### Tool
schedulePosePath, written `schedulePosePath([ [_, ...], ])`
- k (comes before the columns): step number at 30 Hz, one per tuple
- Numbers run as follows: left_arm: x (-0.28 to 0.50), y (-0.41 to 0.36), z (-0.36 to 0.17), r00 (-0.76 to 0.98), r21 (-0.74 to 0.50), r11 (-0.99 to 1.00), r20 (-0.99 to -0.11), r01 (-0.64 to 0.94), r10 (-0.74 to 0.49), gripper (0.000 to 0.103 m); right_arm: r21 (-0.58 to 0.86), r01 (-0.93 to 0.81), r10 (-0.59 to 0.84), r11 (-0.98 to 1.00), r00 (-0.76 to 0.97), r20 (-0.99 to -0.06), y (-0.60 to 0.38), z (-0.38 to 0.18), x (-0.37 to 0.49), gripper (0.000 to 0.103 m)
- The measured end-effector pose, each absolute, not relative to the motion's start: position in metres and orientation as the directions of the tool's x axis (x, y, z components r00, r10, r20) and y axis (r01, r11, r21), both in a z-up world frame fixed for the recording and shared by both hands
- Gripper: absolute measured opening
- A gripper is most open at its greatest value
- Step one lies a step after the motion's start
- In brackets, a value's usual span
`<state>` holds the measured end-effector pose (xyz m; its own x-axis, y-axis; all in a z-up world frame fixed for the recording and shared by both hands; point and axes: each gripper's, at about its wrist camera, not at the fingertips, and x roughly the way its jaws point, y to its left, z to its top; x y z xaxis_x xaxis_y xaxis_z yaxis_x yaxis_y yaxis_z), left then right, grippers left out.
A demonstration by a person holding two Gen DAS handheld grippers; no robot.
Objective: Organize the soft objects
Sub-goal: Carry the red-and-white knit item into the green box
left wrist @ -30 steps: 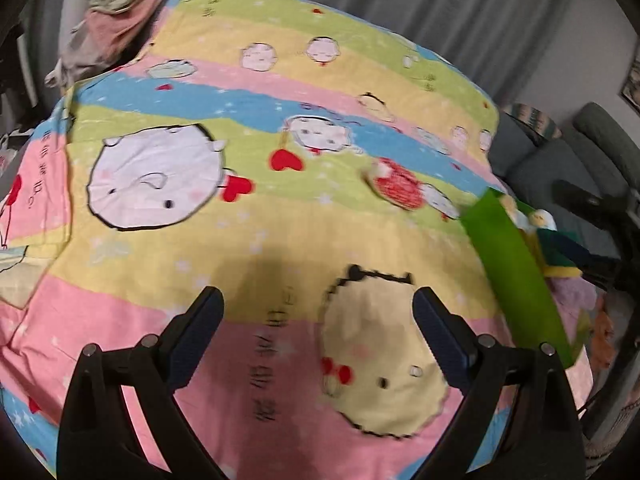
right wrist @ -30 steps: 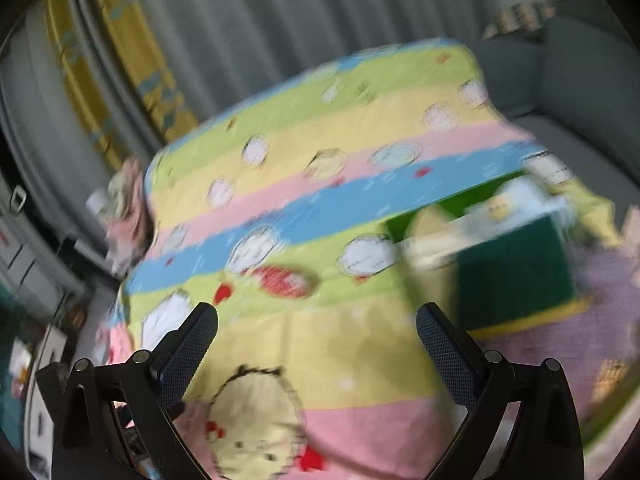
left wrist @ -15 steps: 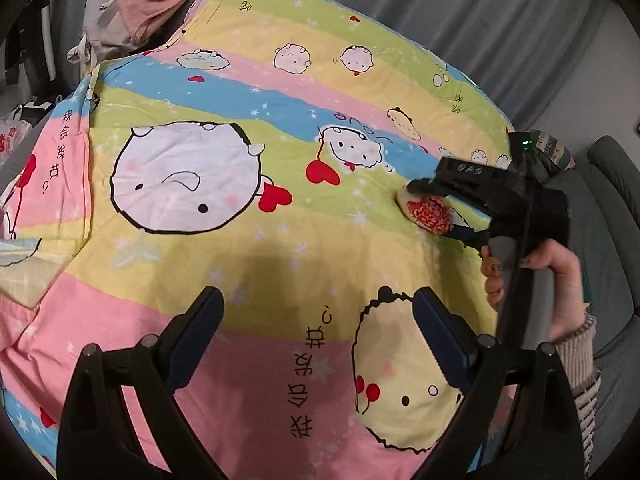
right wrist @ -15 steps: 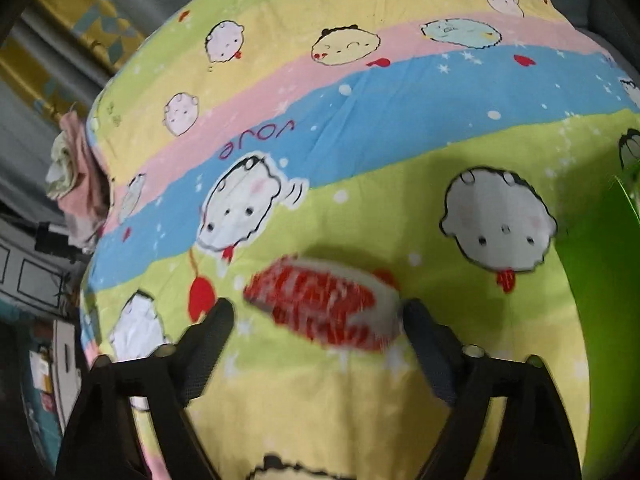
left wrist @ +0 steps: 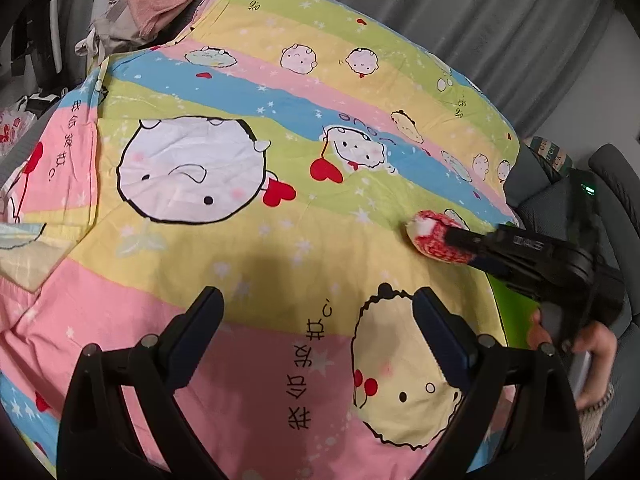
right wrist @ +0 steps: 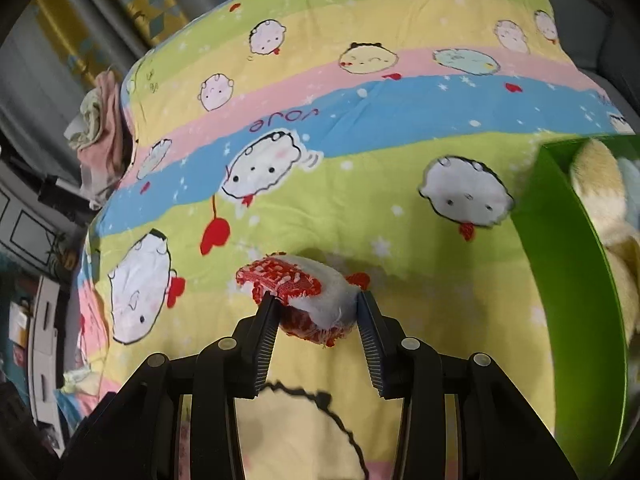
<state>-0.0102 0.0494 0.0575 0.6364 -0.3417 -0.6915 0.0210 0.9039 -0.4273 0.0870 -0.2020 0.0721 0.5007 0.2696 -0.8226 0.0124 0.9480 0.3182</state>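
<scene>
- Now the right gripper point(right wrist: 316, 308) has come down onto the red-and-white soft toy point(right wrist: 296, 292) near the bed's point(left wrist: 280, 240) right edge; its fingers have just been closing and clamp the toy.
- Left gripper point(left wrist: 316, 332) hovers, fingers apart, empty.
- Judgement: grasp made; lift toward the green bin point(right wrist: 560, 280) beside it comes next.

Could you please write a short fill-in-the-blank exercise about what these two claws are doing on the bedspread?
1. The right claw is pinching a red-and-____ soft toy.
2. The left claw holds ____.
3. The toy lies on a striped bedspread printed with cartoon ____.
4. The plush animals sit in a ____ bin.

Answers: white; nothing; faces; green
</scene>
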Motion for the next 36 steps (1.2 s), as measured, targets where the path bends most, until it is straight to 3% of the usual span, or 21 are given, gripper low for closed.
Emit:
schedulePosePath([
  [7, -0.011, 0.041, 0.058, 0.615, -0.449, 0.891, -0.684, 0.069, -0.392, 0.095, 0.398, -0.094, 0.386, 0.913, 0.519, -0.763, -0.203, 0.095, 0.028, 0.041],
  [13, -0.013, 0.028, 0.053, 0.584, -0.469, 0.877, -0.684, 0.107, -0.437, 0.095, 0.348, -0.155, 0.38, 0.925, 0.419, -0.825, -0.191, 0.074, 0.005, 0.044],
  [15, -0.012, 0.021, 0.051, 0.574, -0.47, 0.874, -0.684, 0.127, -0.451, 0.095, 0.309, -0.139, 0.339, 0.941, 0.413, -0.845, -0.192, 0.071, 0.006, 0.055],
  [17, -0.011, 0.015, 0.047, 0.56, -0.477, 0.868, -0.685, 0.141, -0.467, 0.095, 0.355, -0.118, 0.37, 0.928, 0.431, -0.823, -0.202, 0.072, 0.004, 0.079],
  [18, -0.011, 0.012, 0.045, 0.549, -0.483, 0.864, -0.687, 0.145, -0.476, 0.095, 0.395, -0.102, 0.397, 0.913, 0.442, -0.804, -0.21, 0.074, 0.004, 0.081],
  [27, -0.016, -0.024, 0.031, 0.466, -0.451, 0.858, -0.721, 0.247, -0.513, 0.093, 0.542, -0.011, 0.501, 0.84, 0.399, -0.768, -0.226, 0.054, 0.017, 0.081],
  [29, -0.021, -0.028, 0.033, 0.455, -0.456, 0.846, -0.714, 0.275, -0.532, 0.092, 0.54, -0.022, 0.508, 0.841, 0.373, -0.776, -0.221, 0.049, 0.016, 0.076],
  [31, -0.023, -0.032, 0.035, 0.447, -0.461, 0.834, -0.705, 0.302, -0.551, 0.085, 0.53, -0.039, 0.507, 0.847, 0.361, -0.783, -0.216, 0.046, 0.014, 0.071],
  [33, -0.022, -0.037, 0.032, 0.424, -0.472, 0.823, -0.706, 0.316, -0.567, 0.063, 0.538, -0.056, 0.522, 0.841, 0.345, -0.78, -0.211, 0.042, 0.014, 0.064],
  [35, -0.024, -0.042, 0.03, 0.409, -0.486, 0.815, -0.706, 0.315, -0.579, 0.057, 0.567, -0.058, 0.553, 0.821, 0.327, -0.767, -0.209, 0.037, 0.015, 0.051],
  [36, -0.026, -0.044, 0.031, 0.419, -0.474, 0.822, -0.708, 0.316, -0.569, 0.057, 0.574, -0.056, 0.558, 0.817, 0.324, -0.764, -0.208, 0.034, 0.014, 0.05],
])
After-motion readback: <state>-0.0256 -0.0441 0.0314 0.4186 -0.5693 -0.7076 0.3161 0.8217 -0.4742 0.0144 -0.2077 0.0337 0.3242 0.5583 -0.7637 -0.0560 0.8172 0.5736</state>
